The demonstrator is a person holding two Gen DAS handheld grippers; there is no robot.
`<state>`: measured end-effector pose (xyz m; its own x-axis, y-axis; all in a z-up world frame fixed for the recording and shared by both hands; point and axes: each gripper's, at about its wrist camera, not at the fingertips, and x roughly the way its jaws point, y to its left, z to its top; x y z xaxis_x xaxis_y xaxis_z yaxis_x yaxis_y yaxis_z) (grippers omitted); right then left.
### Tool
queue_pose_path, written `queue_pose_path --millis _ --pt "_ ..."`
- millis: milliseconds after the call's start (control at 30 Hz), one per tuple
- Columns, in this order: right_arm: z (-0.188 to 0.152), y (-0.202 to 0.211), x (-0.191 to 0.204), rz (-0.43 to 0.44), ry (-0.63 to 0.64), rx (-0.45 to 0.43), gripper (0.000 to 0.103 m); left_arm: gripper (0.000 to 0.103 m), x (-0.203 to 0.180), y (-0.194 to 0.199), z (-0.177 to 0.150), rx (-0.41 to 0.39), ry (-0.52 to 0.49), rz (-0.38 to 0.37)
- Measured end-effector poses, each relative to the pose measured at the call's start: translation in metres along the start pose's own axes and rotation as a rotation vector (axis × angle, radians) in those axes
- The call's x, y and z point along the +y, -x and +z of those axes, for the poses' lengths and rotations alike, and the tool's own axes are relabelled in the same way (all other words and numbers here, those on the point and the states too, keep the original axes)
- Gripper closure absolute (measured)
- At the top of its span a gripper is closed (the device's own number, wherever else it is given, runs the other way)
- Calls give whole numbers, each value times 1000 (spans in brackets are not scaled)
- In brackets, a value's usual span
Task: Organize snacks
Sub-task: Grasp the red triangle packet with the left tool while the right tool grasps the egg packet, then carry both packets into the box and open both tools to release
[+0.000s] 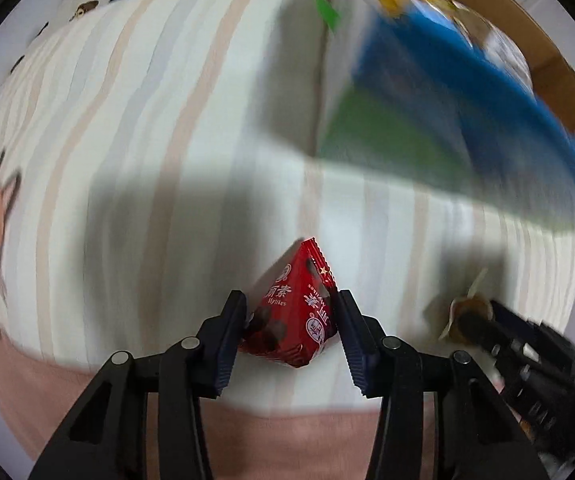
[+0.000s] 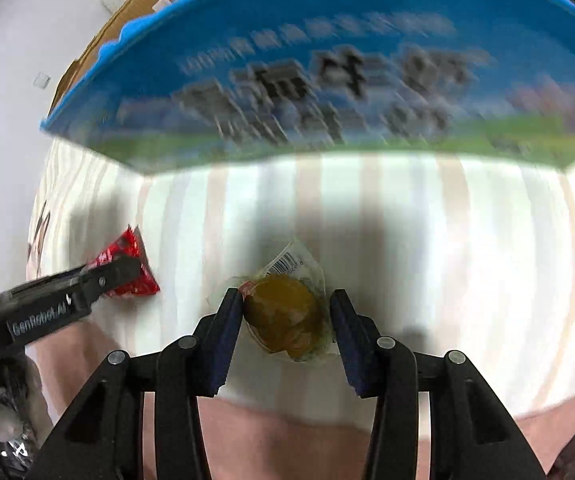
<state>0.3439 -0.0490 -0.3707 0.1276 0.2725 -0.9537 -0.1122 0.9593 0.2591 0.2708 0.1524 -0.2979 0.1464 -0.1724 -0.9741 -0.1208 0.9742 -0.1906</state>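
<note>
1. Red foil, folded into a small pyramid-shaped chocolate packet (image 1: 291, 312), lies on the pale striped cloth (image 1: 159, 152) with the left gripper (image 1: 291, 308) clamped on its two sides; both blue pads touch the wrapper.
2. Beside it, the round yellow-brown cake in a clear plastic wrapper (image 2: 287, 312) sits between the pads of the right gripper (image 2: 287, 308). The left pad presses the cake; the right pad meets the wrapper's edge, so I judge this one grasped too, though less squarely.
3. To lift well, keep both squeezes light: the foil packet will crumple and the soft cake will dent. Raise straight up before swinging toward the blue-and-green printed carton (image 2: 327, 80), the likely place for the snacks, which stands just beyond both of them.
4. Watch the cake's slack wrapper; it could slip if only film is pinched.
5. Both grippers point steeply down at the cloth, side by side, the right one's fingers visible at the edge of the left view.
</note>
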Motion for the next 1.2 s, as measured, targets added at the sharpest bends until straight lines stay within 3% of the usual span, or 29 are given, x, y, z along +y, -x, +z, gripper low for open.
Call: queue_pose_path --millis 167,333,533,767,933,1000,1200 --pt "-45 14 -24 -4 -24 46 55 60 -10 -8 -65 66 -14 -24" --pt "-77 18 -35 -22 -31 64 55 59 -19 -24 -98 101 -19 -35" --pt "-90 17 -47 -18 -62 77 50 56 -22 -41 -87 125 -45 -30" --pt "-92 -6 -29 -57 -30 103 48 56 -44 -54 -63 131 -77 4" --pt "-96 -12 -18 -81 5 103 53 58 -60 -48 -72 118 -67 12" --pt "-98 -11 -14 -77 3 92 55 59 -57 -43 -89 114 -66 13" --pt "-109 5 -20 -40 -15 71 57 62 -73 -24 -95 82 -78 8"
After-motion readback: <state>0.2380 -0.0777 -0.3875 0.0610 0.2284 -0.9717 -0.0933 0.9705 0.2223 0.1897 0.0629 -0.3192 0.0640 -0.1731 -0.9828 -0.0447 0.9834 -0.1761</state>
